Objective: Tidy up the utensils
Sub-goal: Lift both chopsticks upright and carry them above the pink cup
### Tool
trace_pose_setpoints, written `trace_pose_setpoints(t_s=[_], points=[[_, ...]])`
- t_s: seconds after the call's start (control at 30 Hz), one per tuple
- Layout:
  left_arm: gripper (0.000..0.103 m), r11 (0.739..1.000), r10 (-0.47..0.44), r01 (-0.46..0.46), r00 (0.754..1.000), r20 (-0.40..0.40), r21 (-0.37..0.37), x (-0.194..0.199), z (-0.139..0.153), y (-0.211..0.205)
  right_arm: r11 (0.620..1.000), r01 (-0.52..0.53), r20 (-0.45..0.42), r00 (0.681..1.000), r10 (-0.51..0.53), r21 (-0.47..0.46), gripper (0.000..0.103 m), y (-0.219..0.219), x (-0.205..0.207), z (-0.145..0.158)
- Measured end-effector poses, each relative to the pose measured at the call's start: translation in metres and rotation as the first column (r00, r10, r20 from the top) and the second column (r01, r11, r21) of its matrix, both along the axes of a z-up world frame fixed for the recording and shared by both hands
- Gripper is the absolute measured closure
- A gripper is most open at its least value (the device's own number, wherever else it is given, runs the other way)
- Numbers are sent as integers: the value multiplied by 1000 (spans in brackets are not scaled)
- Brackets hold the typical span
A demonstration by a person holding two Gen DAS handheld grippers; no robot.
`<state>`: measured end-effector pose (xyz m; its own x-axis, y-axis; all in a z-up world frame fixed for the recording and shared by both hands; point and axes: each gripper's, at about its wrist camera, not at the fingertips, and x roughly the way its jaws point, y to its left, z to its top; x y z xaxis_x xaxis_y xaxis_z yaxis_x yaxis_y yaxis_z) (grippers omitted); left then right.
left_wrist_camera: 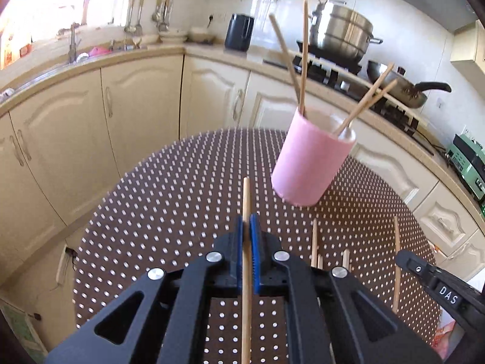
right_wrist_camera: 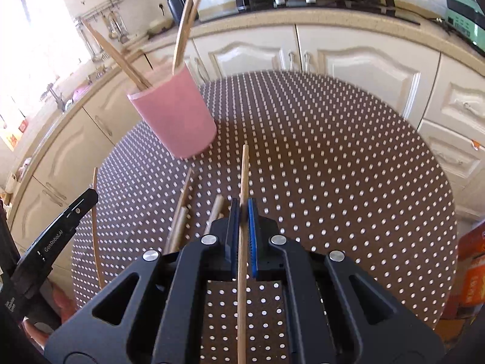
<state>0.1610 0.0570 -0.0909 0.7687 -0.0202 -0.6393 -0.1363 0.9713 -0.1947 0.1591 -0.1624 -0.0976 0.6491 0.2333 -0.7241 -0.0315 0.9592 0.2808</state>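
Observation:
A pink cup [left_wrist_camera: 312, 160] stands on the round brown dotted table [left_wrist_camera: 166, 197] and holds several wooden chopsticks [left_wrist_camera: 304, 60]. My left gripper [left_wrist_camera: 248, 221] is shut on one chopstick [left_wrist_camera: 246, 194], raised above the table short of the cup. At the right edge of that view is the black casing of the right tool [left_wrist_camera: 436, 285]. The right wrist view has the cup [right_wrist_camera: 175, 115] ahead to the left. My right gripper [right_wrist_camera: 242, 206] is shut on another chopstick [right_wrist_camera: 244, 170]. Loose chopsticks [right_wrist_camera: 182, 209] lie on the table [right_wrist_camera: 333, 151] just left of it.
Cream cabinets [left_wrist_camera: 136, 106] and a counter curve behind the table. A steel pot [left_wrist_camera: 342, 33] and a frying pan [left_wrist_camera: 403, 88] sit on the stove. A green appliance [left_wrist_camera: 466, 163] stands at far right. An orange package [right_wrist_camera: 473, 273] lies beside the table's right edge.

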Motion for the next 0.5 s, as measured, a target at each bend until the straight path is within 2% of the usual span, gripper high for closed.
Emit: trace_pose_setpoints(t_s=[0.27, 0.37, 0.43, 0.5], points=[[97, 999, -14, 11, 996, 90, 36, -6, 35, -17, 1000, 7, 103, 995, -8, 8, 97, -10, -11, 37], [97, 999, -31, 27, 993, 117, 40, -6, 45, -22, 1000, -1, 122, 993, 2, -14, 97, -7, -11, 42], [97, 998, -40, 35, 992, 116, 47, -5, 46, -24, 999, -24, 110, 994, 28, -29, 96, -3, -10, 38], [97, 998, -52, 48, 993, 104, 41, -5, 44, -25, 999, -10, 54, 998, 11, -35, 96, -3, -3, 29]])
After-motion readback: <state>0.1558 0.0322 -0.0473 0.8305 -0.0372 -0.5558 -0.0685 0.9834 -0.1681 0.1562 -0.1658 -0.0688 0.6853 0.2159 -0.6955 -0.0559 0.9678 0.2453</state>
